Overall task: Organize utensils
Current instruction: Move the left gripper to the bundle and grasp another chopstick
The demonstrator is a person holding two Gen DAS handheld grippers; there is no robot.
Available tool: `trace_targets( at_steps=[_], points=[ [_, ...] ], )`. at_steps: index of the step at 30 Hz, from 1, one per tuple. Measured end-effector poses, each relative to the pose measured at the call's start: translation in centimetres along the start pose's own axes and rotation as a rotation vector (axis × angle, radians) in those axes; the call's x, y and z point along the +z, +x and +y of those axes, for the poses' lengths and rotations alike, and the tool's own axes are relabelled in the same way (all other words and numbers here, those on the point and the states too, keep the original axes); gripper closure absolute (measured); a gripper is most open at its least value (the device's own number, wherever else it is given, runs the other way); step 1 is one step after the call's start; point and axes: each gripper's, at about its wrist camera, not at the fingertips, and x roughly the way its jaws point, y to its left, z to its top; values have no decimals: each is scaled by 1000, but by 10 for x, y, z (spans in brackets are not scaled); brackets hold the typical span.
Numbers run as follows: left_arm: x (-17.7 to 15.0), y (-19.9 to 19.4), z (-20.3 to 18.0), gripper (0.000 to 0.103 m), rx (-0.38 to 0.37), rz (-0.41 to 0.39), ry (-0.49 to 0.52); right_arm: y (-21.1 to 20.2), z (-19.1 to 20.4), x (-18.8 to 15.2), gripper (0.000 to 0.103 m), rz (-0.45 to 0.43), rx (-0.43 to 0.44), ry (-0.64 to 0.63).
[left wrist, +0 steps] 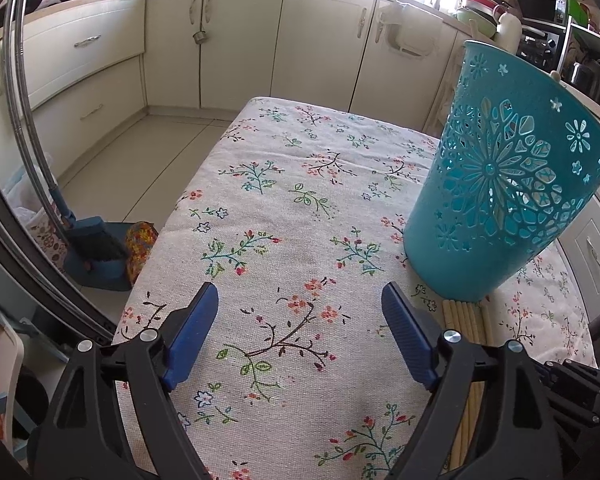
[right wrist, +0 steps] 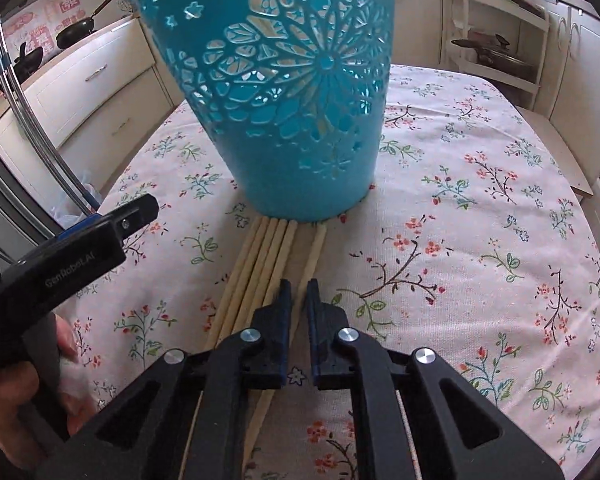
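the right gripper (right wrist: pixel 299 292), jaws nearly closed around one pale wooden chopstick (right wrist: pixel 314 256) lying beside the teal perforated plastic basket (right wrist: pixel 292 92) on the floral tablecloth (right wrist: pixel 480 200), may lose it: the round stick could roll free. the left gripper (left wrist: pixel 300 308) hangs wide, empty.

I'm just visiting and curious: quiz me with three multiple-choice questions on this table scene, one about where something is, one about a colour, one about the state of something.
1. Where do the wooden chopsticks lie?
A. Inside the basket
B. On the tablecloth, in front of the basket's base
C. On the floor

2. What colour is the cut-out basket?
A. Teal blue
B. Red
C. White

3. How do the two hand-held grippers stand?
A. Both wide open
B. Both shut
C. Left hand-held gripper open, right hand-held gripper nearly shut

Answers:
1 B, the sticks lie flat on the floral tablecloth, their far ends at the basket's foot.
2 A, its patterned wall is teal.
3 C, the left jaws stand wide apart over bare cloth, while the right jaws leave only a narrow gap above the sticks.
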Motion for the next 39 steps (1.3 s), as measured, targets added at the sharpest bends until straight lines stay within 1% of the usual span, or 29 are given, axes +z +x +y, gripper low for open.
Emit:
trace_targets(
  at_steps=[2, 4, 5, 7, 9, 11, 16, 18, 21, 24, 28, 32, 34, 36, 39],
  points=[
    [0, 1, 0, 23, -2, 3, 0, -3, 0, -2, 94, 24, 5, -45],
    [0, 2, 0, 23, -6, 6, 1, -6, -5, -6, 95, 43, -12, -91],
    [0, 2, 0, 23, -7, 8, 3, -8, -12, -6, 95, 49, -22, -93],
    [-1, 2, -2, 23, -9, 9, 12, -11, -32, -7, 95, 45, -31, -51],
    [-3, 0, -9, 22, -17, 16, 44, -14, -48, -9, 96, 30, -4, 25],
    [-9, -2, -20, 22, -41, 44, 80, -13, -52, -9, 97, 21, 14, 70],
    [-20, -7, -47, 22, -64, 60, 164, -13, -53, -11, 97, 13, 24, 80],
    [-23, -5, -59, 22, -41, 72, 209, -13, -54, -11, 97, 14, 37, 89],
    [-25, -3, -67, 22, -29, 86, 232, -13, -57, -10, 97, 19, 52, 103],
    [-28, 2, -75, 22, -1, 109, 263, -11, -61, -8, 95, 25, 63, 115],
    [-29, 7, -80, 22, 30, 133, 288, -10, -61, -7, 95, 31, 70, 123],
    [-26, 8, -81, 22, 32, 140, 282, -11, -61, -8, 95, 33, 74, 127],
    [-23, 10, -83, 26, 24, 145, 285, -10, -61, -8, 95, 34, 75, 127],
    [-19, 13, -85, 37, -1, 149, 283, -11, -62, -8, 95, 33, 76, 129],
    [-16, 16, -88, 47, -26, 151, 279, -10, -62, -8, 95, 29, 77, 131]
  ],
)
